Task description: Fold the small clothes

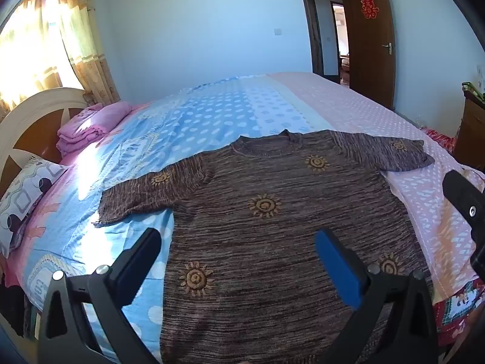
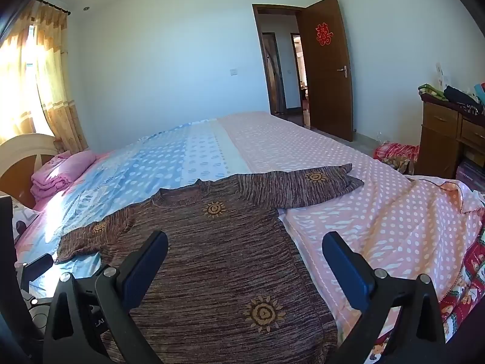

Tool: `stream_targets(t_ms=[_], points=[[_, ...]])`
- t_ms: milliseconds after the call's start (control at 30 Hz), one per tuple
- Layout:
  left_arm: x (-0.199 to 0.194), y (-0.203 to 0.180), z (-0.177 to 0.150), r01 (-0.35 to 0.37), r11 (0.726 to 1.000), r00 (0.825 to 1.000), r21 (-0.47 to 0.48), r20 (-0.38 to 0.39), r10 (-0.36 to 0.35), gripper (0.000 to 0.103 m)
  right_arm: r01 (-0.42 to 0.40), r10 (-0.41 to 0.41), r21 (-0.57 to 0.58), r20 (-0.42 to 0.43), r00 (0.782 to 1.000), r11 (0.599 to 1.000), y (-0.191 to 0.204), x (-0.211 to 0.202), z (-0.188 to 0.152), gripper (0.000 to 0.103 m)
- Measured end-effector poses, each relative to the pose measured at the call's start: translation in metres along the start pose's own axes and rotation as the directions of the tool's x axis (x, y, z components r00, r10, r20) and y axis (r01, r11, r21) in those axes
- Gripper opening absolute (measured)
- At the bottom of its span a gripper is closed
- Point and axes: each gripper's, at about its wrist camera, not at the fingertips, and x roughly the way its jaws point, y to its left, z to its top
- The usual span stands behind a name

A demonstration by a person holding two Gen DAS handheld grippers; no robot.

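Both my grippers, left gripper (image 1: 238,253) and right gripper (image 2: 245,250), hover wide open, holding nothing. I see the brown sweater (image 1: 272,227) spread flat on the bed (image 1: 212,115), sleeves out

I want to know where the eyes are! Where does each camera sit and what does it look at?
Left wrist: on the left gripper, above the brown shirt; its open fingers show.
Right wrist: on the right gripper, over the shirt's right edge; its own fingers show.
Both face the shirt, bed and door.

Matt knitted brown sweater (image 1: 272,212) lies on smooth cotton bedsheet (image 1: 212,115)
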Motion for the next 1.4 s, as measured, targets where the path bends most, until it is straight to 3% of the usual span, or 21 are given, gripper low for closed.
stream_targets(t_ms=[1400], points=[[0.004, 0.002, -0.004, 0.004, 1.000, 1.000, -0.021, -0.013, -0.004, 0.103, 0.010, -0.010, 0.022, -0.042, 0.999, 1.000, -0.002, 0.007, -0.006, 0.102]])
